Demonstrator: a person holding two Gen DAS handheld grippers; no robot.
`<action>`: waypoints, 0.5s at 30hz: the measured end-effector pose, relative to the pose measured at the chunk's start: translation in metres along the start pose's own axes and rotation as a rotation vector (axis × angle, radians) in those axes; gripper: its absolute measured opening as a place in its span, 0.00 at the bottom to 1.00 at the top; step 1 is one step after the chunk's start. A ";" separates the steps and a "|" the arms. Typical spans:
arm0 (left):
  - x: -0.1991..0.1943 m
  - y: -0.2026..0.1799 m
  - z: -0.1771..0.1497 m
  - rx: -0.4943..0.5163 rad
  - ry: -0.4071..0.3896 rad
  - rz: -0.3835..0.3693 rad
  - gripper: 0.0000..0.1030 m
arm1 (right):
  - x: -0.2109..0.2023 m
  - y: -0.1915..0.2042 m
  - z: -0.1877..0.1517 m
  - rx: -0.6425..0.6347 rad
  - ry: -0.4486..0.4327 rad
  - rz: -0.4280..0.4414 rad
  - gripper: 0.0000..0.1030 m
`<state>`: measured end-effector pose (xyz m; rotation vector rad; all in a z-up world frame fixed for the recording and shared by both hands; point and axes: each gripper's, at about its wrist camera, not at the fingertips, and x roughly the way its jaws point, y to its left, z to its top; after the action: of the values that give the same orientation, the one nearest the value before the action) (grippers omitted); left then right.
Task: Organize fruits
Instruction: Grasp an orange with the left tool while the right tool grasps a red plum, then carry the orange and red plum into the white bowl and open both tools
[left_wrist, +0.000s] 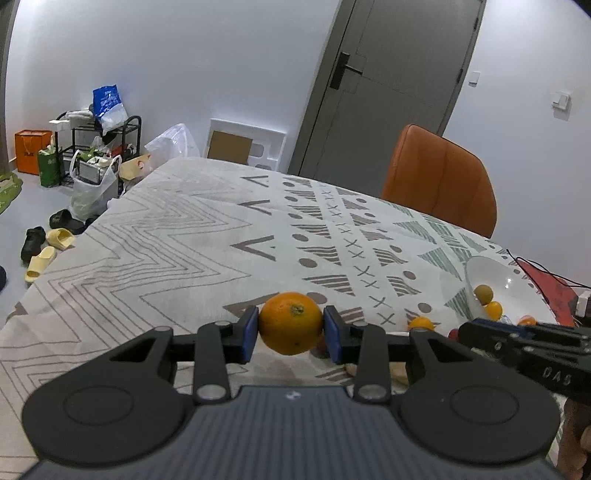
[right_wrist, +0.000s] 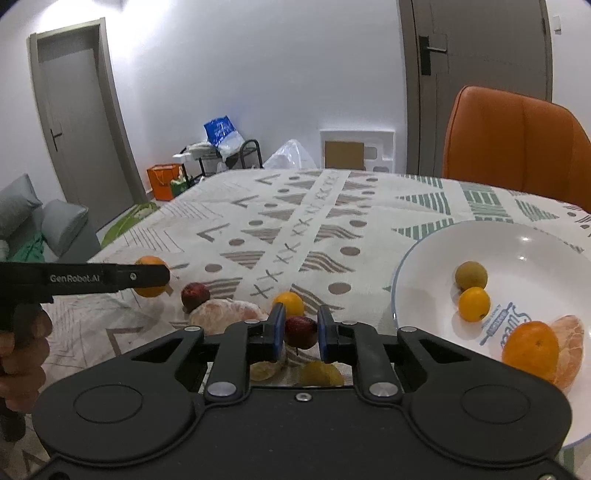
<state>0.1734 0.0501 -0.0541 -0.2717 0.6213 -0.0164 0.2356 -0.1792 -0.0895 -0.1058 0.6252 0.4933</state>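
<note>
My left gripper (left_wrist: 290, 329) is shut on an orange (left_wrist: 290, 323), held above the patterned tablecloth; it shows from the side in the right wrist view (right_wrist: 149, 282). My right gripper (right_wrist: 301, 331) is shut on a small dark red fruit (right_wrist: 301, 331). A white bowl (right_wrist: 417, 258) at the right holds a brownish-green fruit (right_wrist: 470, 275), a small orange fruit (right_wrist: 474, 304), an orange (right_wrist: 530, 349) and a peeled citrus half (right_wrist: 570, 341). On the cloth lie another red fruit (right_wrist: 195, 294), a peeled citrus (right_wrist: 225, 314), a small orange fruit (right_wrist: 290, 302) and a yellowish fruit (right_wrist: 320, 373).
An orange chair (right_wrist: 517, 144) stands behind the table's far right side. The bowl also shows in the left wrist view (left_wrist: 491, 269), with red cloth and cables (left_wrist: 546, 284) beyond it. The table's left edge drops to a floor with slippers and bags (left_wrist: 55, 236).
</note>
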 end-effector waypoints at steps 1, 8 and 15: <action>-0.001 -0.001 0.000 0.001 -0.001 -0.002 0.35 | -0.004 0.000 0.001 0.003 -0.010 0.004 0.16; -0.008 -0.020 0.001 0.028 -0.016 -0.029 0.35 | -0.025 -0.006 0.004 0.022 -0.061 -0.001 0.16; -0.009 -0.047 0.000 0.058 -0.021 -0.065 0.35 | -0.044 -0.023 -0.004 0.053 -0.085 -0.033 0.16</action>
<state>0.1690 0.0055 -0.0374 -0.2360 0.5900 -0.0942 0.2135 -0.2188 -0.0678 -0.0448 0.5525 0.4464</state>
